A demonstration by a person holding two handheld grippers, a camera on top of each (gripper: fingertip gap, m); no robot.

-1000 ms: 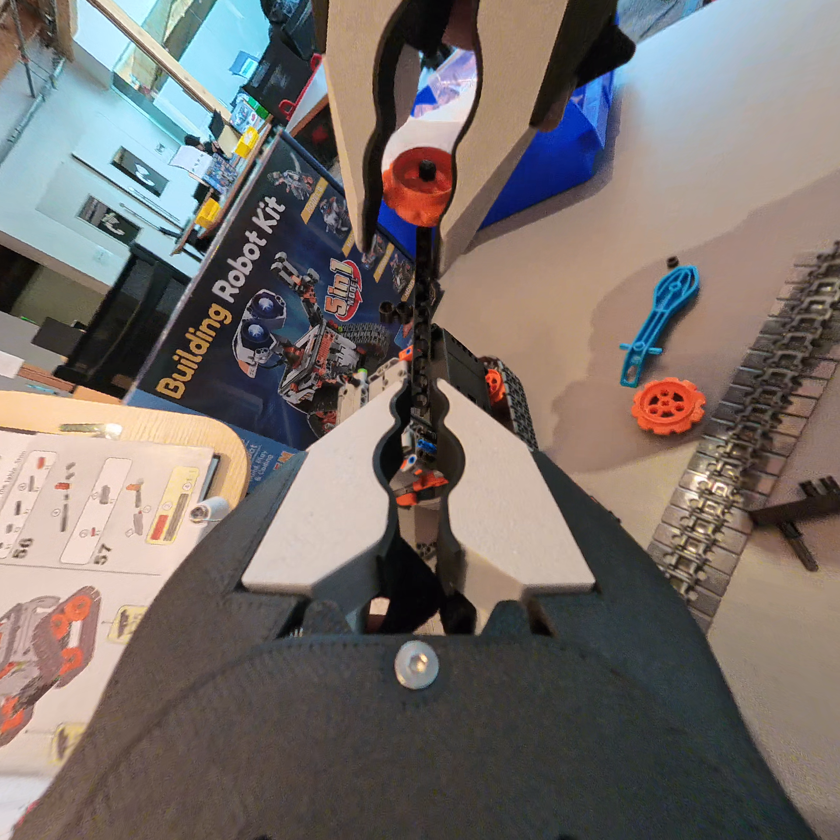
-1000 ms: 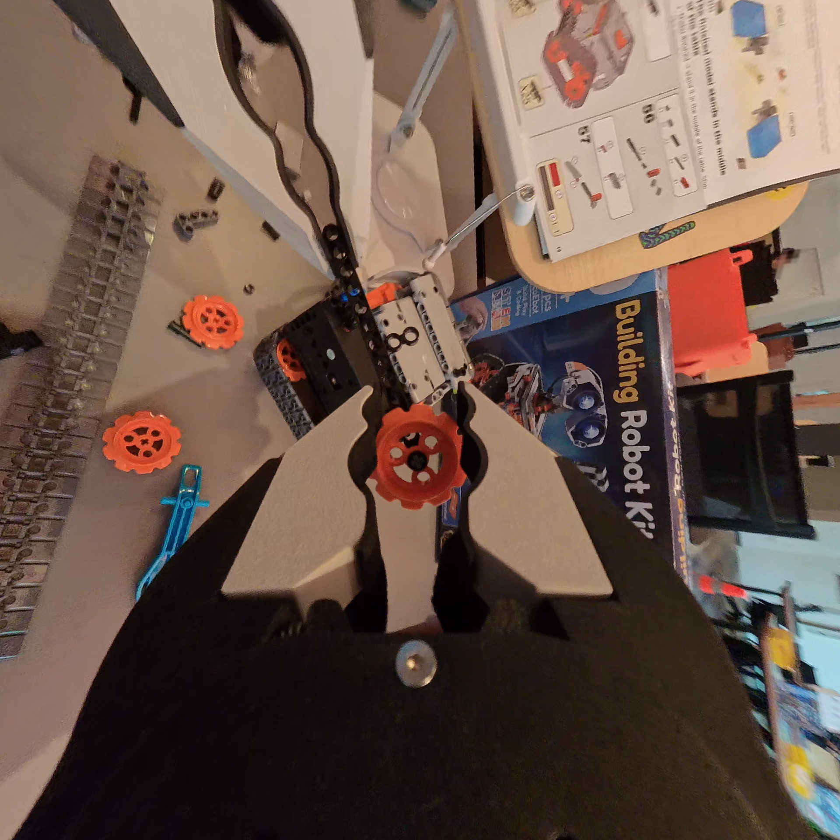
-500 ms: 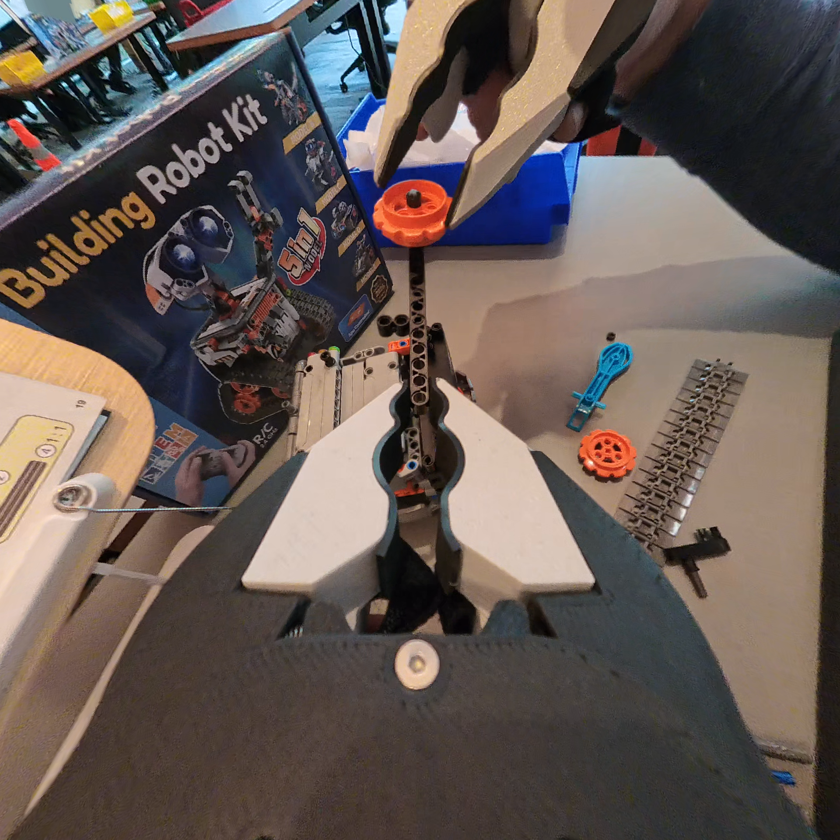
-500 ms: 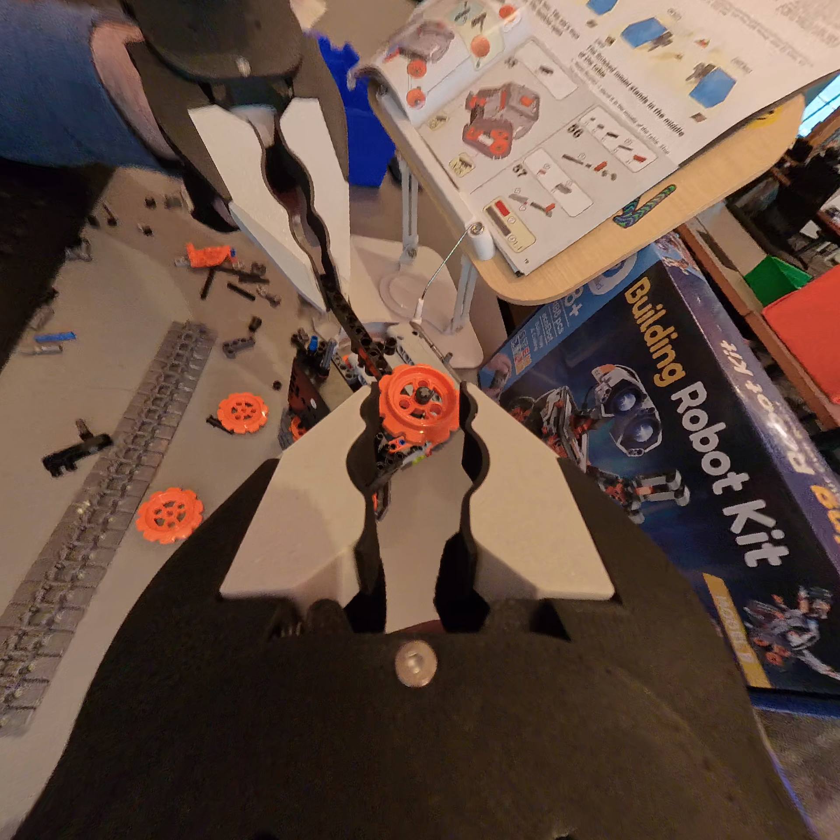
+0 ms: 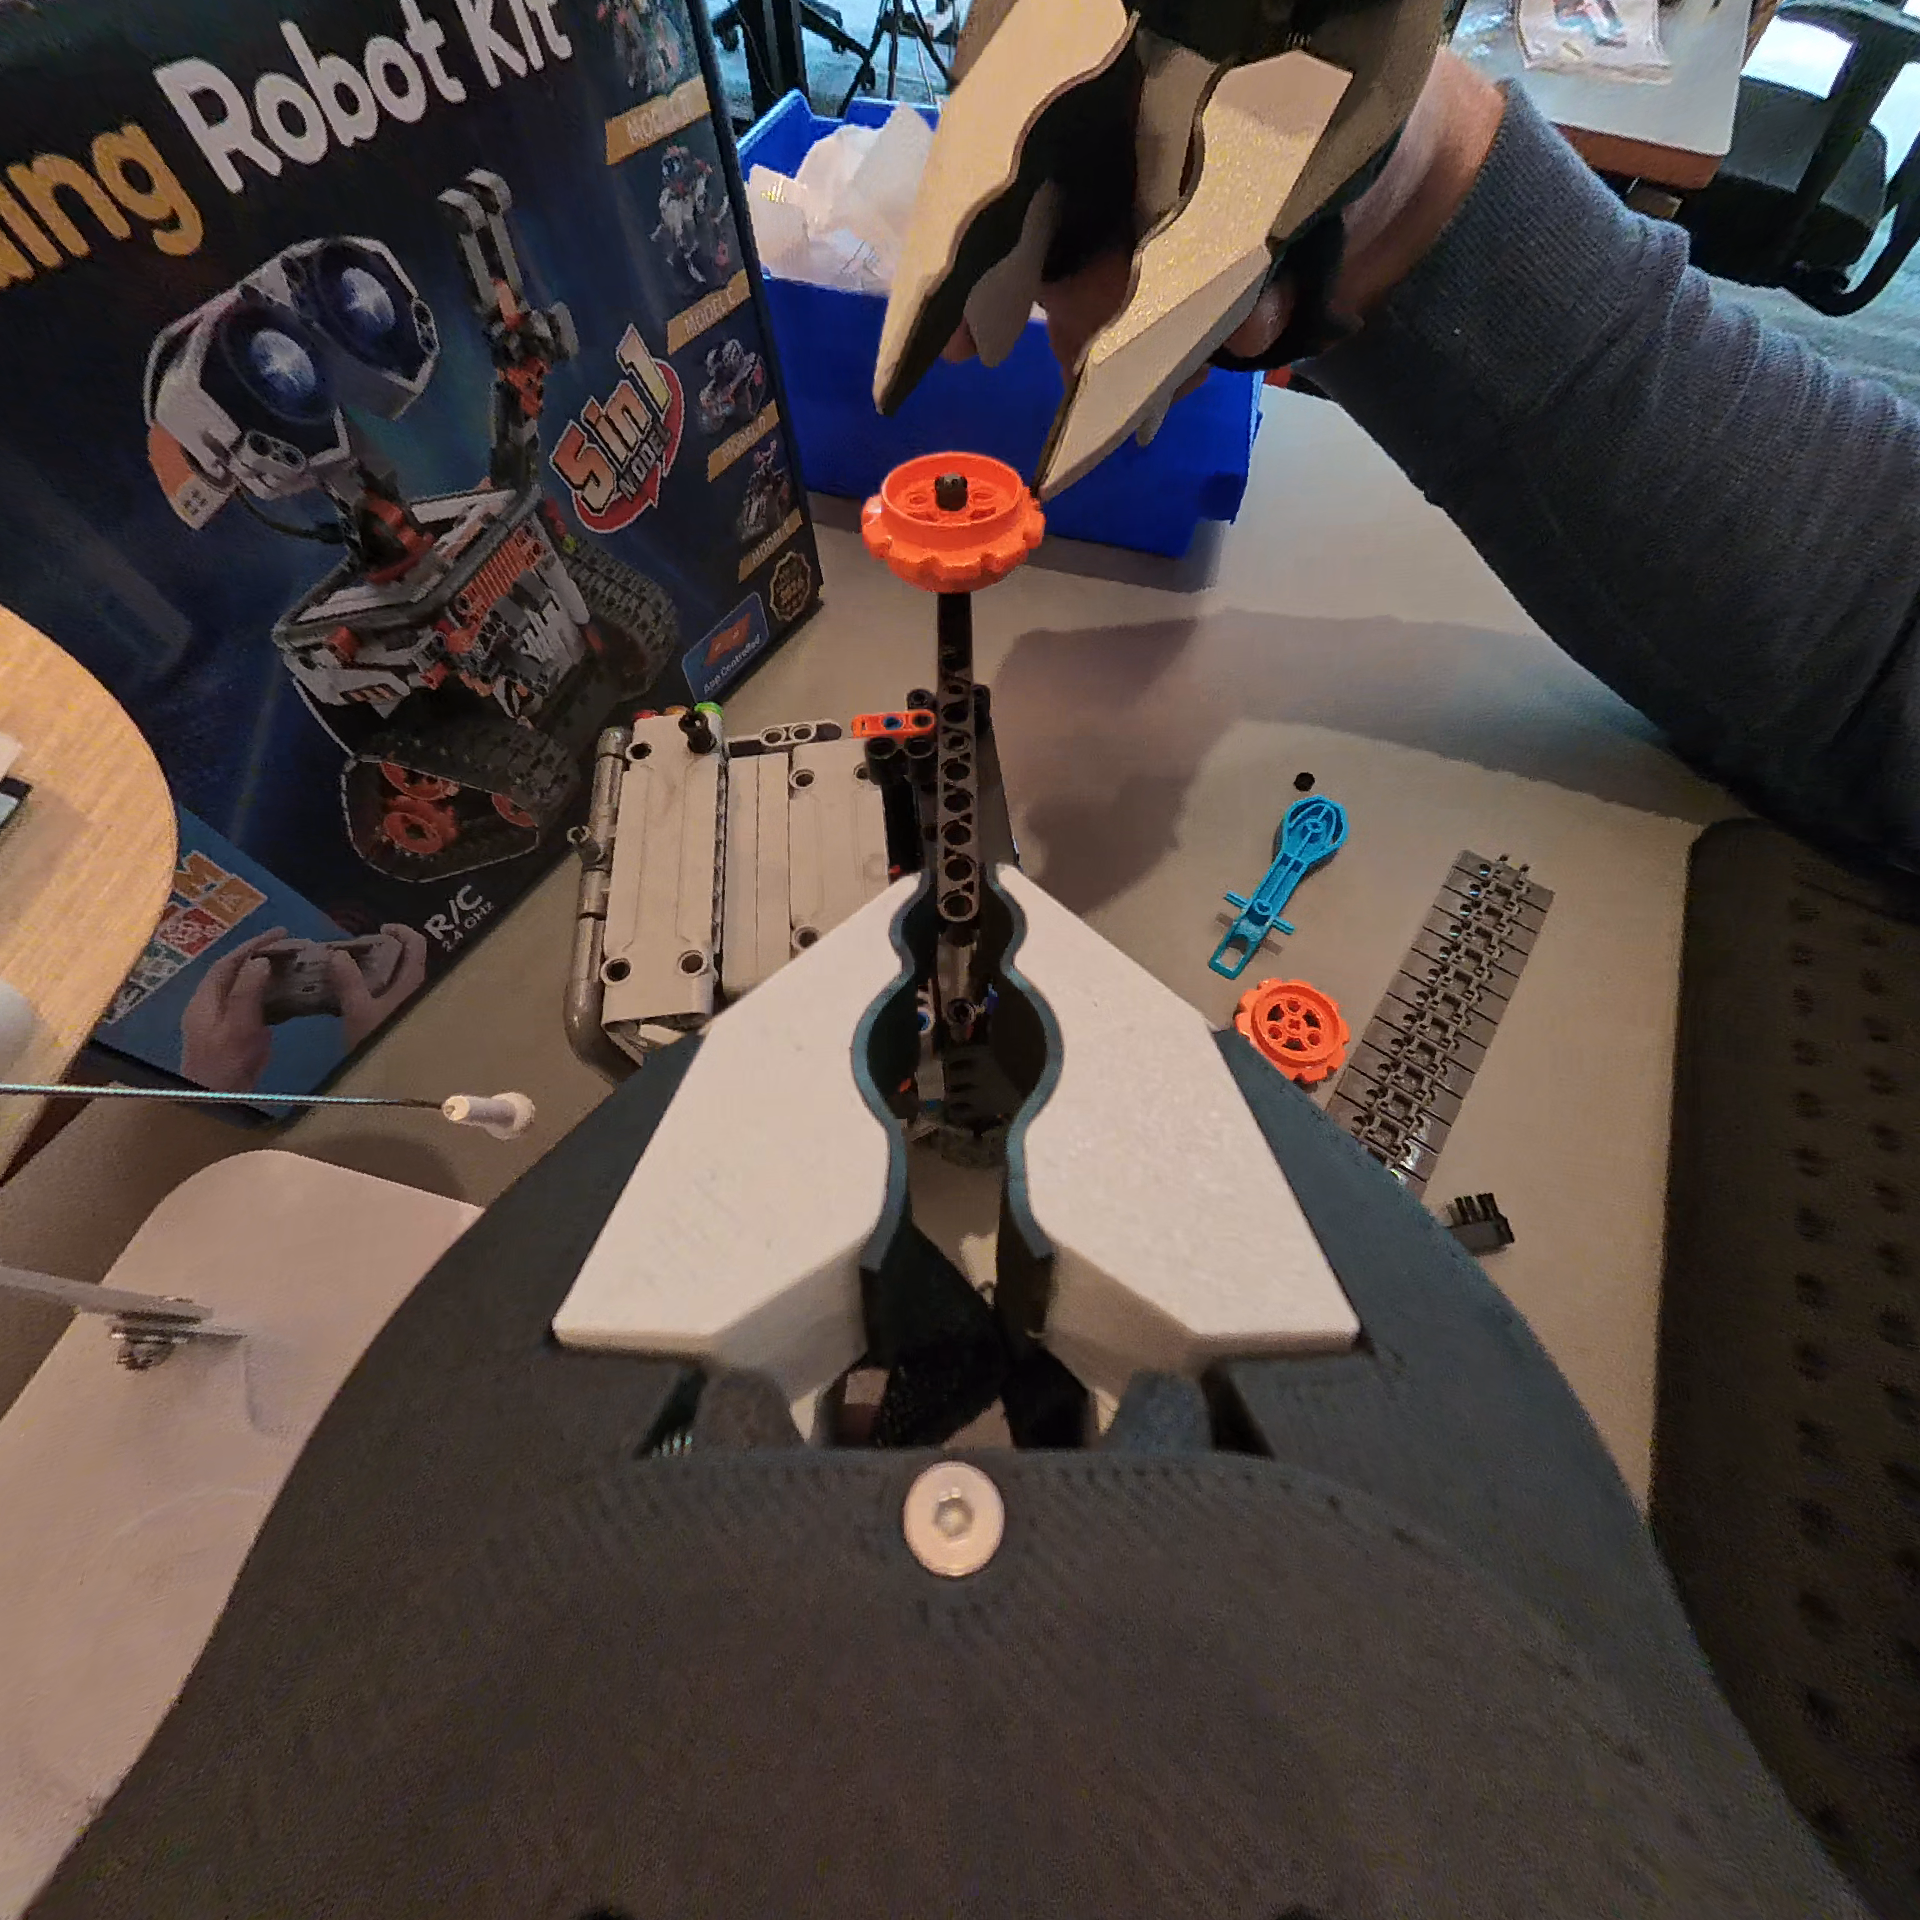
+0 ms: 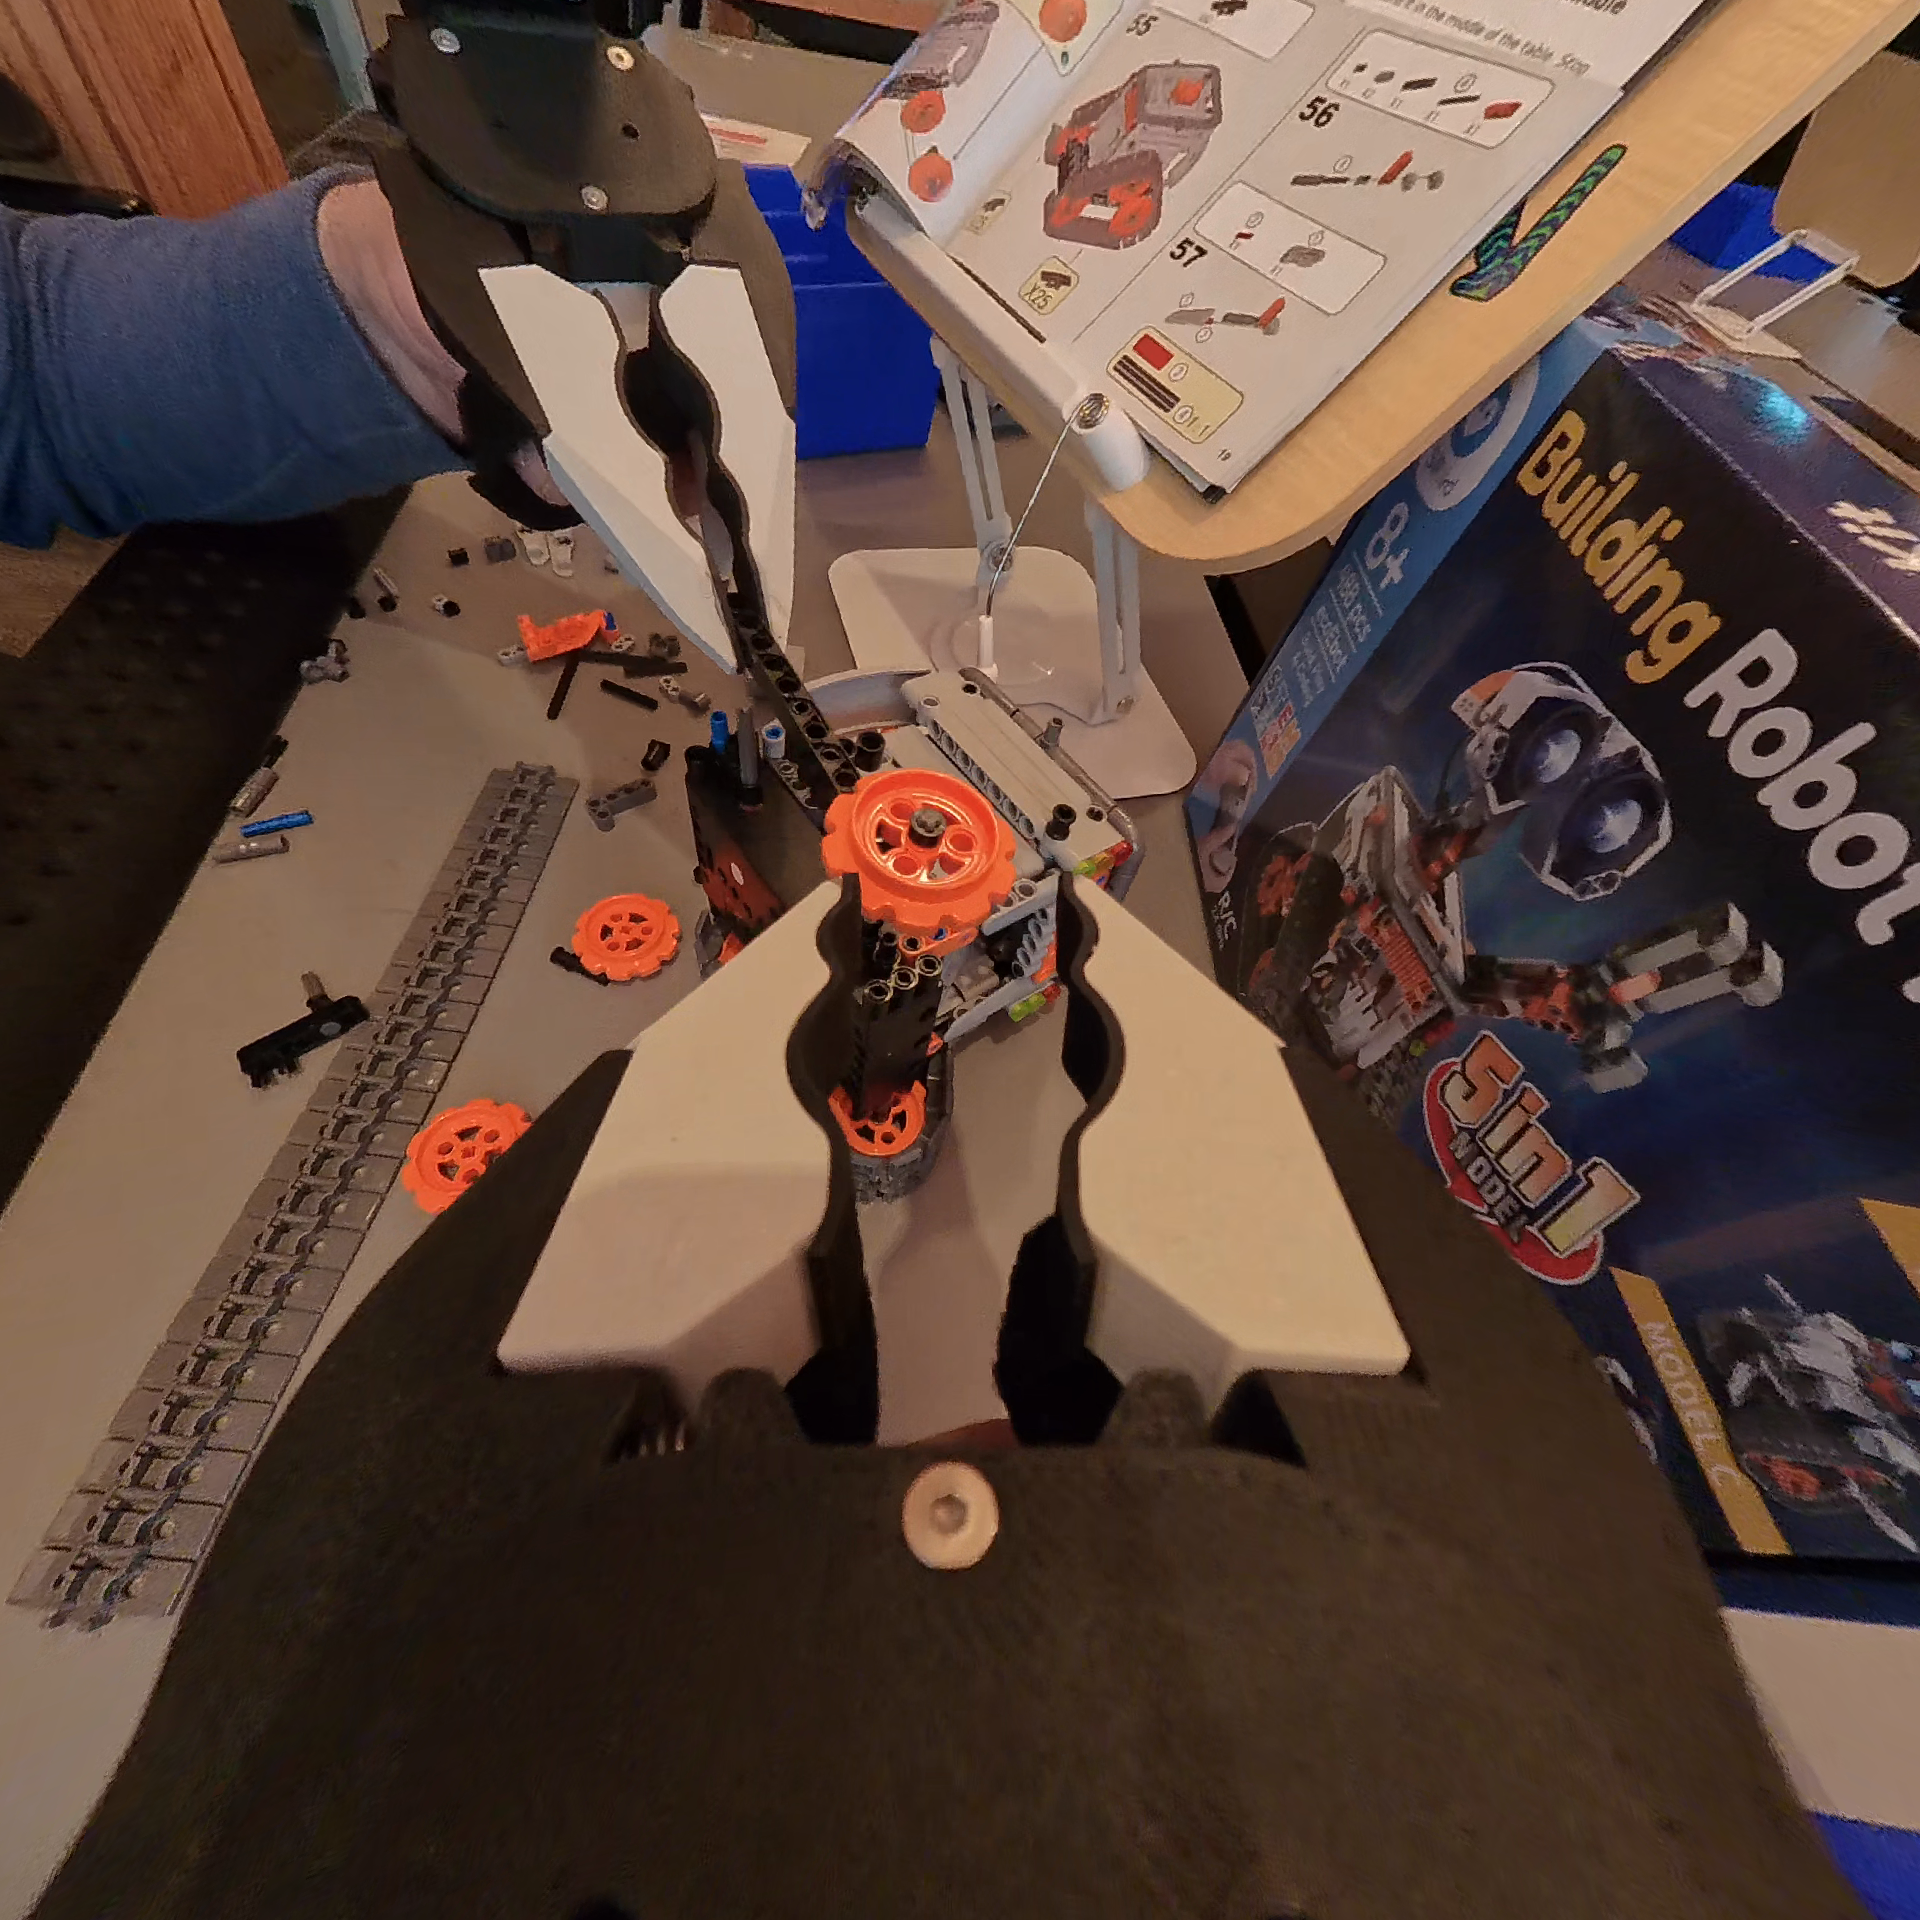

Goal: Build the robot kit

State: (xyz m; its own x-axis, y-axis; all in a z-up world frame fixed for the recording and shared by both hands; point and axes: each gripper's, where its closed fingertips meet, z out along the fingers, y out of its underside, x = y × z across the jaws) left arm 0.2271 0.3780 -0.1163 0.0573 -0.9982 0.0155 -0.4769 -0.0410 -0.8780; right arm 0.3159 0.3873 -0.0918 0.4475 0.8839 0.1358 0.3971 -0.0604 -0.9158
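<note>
Your left gripper [image 5: 956,914] pinches the black holed beam [image 5: 954,790], which runs lengthwise away from its fingers. The orange wheel [image 5: 951,520] sits at the beam's far tip, just beneath your right gripper [image 5: 961,436], whose fingers are spread, holding nothing.

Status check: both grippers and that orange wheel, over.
Left gripper shut on black perforated beam. Right gripper open, just off the orange wheel seated on the beam's top axle. Nothing blocking.

Black textured gripper bodies [image 5: 935,1662], pale grey wavy-edged fingers [image 6: 1195,1143], one silver screw [image 6: 949,1514] centred on each; blue knit sleeves [image 6: 177,364].
</note>
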